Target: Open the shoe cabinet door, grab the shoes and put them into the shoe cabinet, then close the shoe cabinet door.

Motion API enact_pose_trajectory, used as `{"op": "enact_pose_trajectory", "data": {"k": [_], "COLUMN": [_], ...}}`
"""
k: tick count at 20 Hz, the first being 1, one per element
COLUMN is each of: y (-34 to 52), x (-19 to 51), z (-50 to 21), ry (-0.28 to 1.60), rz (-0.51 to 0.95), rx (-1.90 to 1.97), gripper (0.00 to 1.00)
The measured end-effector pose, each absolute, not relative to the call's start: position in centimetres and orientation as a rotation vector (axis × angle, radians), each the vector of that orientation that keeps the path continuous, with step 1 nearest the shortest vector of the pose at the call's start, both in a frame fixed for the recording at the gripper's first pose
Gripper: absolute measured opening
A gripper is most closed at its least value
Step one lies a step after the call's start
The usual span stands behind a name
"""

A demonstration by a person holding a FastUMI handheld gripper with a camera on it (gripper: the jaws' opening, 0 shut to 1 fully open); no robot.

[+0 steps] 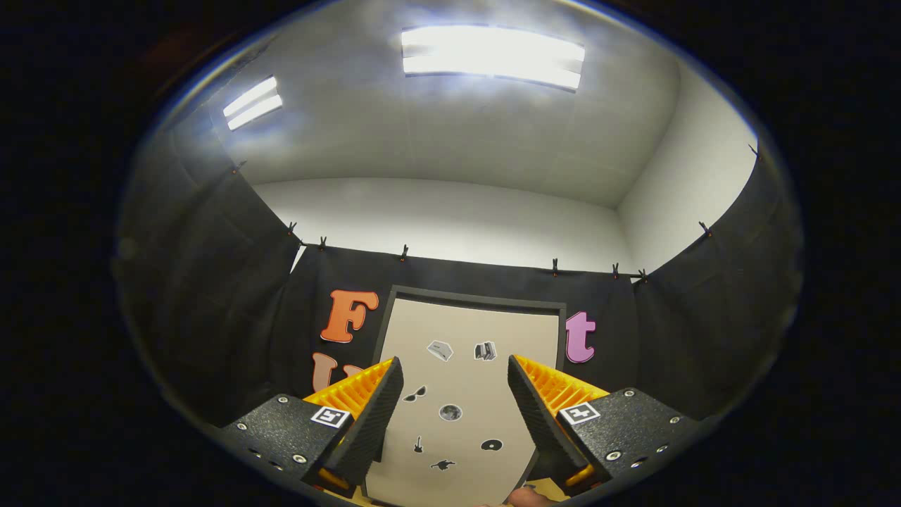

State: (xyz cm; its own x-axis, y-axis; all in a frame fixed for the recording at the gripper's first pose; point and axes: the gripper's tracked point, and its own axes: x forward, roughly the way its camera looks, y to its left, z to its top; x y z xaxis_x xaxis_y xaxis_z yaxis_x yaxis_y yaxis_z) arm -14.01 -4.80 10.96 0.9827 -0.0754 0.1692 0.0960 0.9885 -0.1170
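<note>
1. The gripper [455,394] points forward and tilts upward. Its jaws stand wide apart with nothing between them and no contact on either side.
2. Straight ahead at 12 o'clock, beyond the jaws, stands the tall pale beige cabinet door in a dark frame [470,331]. It looks flat and flush in that frame, so I judge it closed. It sits against the booth's black cloth wall [211,296].
3. Small grey-and-black picture stickers [450,412] dot the door's face. Several fall in the gap between the jaws.
4. I cannot make out a handle or door edge from this angle, and the lower part of the door is partly hidden by the jaws.
5. A sliver of light wooden surface [545,486] lies under the jaws at 6 o'clock. Something small and pinkish is at its very edge, too little to identify.
6. Shoes: not located from this angle; I cannot say where they lie.
7. Judgement: the task is at its start, with the door not yet opened. The spread jaws and head-on aim suit an approach to the door. The upward tilt takes in white ceiling with bright strip lights [493,56], so the aim likely must drop to find a grip point.
</note>
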Motion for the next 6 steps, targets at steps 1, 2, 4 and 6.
{"op": "enact_pose_trajectory", "data": {"k": [1,2,4,6], "y": [-4.75,-4.91,-5.39,-5.60], "x": [-14.01,-14.04,-14.14,-14.10], "z": [10.75,10.72,10.78,10.67], "ry": [-0.160,-0.159,-0.161,-0.159], "rz": [-0.083,-0.083,-0.094,-0.102], "rx": [-0.115,-0.108,-0.109,-0.110], "gripper": [0.93,0.93,0.92,0.93]}}
